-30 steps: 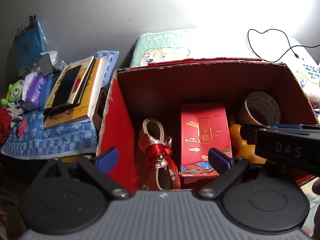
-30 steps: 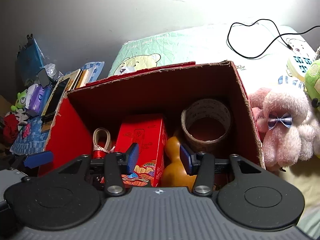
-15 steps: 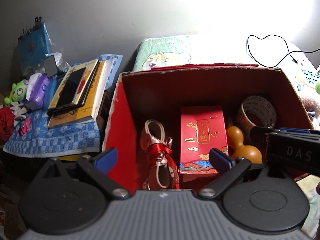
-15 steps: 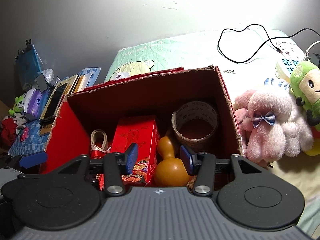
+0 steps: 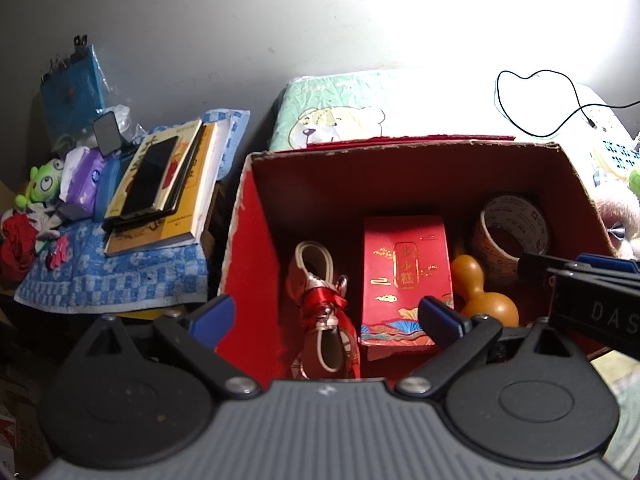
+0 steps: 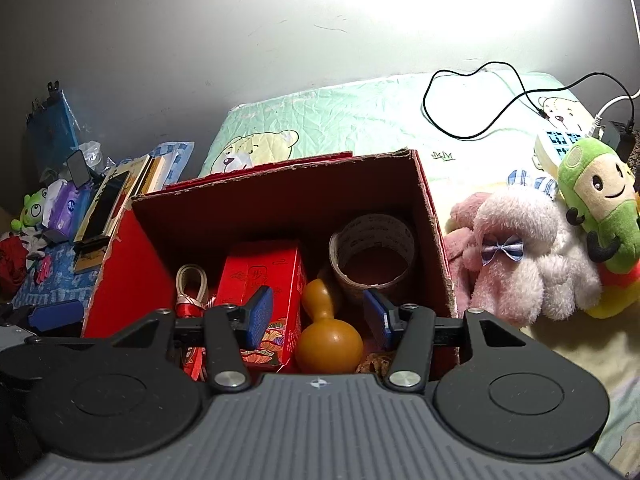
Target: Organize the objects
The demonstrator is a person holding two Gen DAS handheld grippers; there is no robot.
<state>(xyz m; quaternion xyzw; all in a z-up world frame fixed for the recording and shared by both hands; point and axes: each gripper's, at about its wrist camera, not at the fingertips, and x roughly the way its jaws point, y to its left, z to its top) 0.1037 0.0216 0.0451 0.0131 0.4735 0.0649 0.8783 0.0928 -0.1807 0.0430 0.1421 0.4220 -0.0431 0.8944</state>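
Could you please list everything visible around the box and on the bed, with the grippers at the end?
Cardboard box: 1, red, centre, open.
Gift box: 1, red, inside, middle.
Gourd: 1, orange-brown, inside, right of the gift box.
Tape roll: 1, tan, inside, back right.
Ribbon bundle: 1, red and cream, inside, left.
Books: a stack, yellow, left on the blue cloth.
Tissue pack: 1, purple, far left.
Frog toy: 1, green, far left.
Pillow: 1, pale green, behind the box.
Cable: 1, black, on the pillow.
Plush rabbit: 1, pink, right.
Plush doll: 1, green, far right.
Left gripper: open, empty.
Right gripper: open, over the gourd, jaws just widened.
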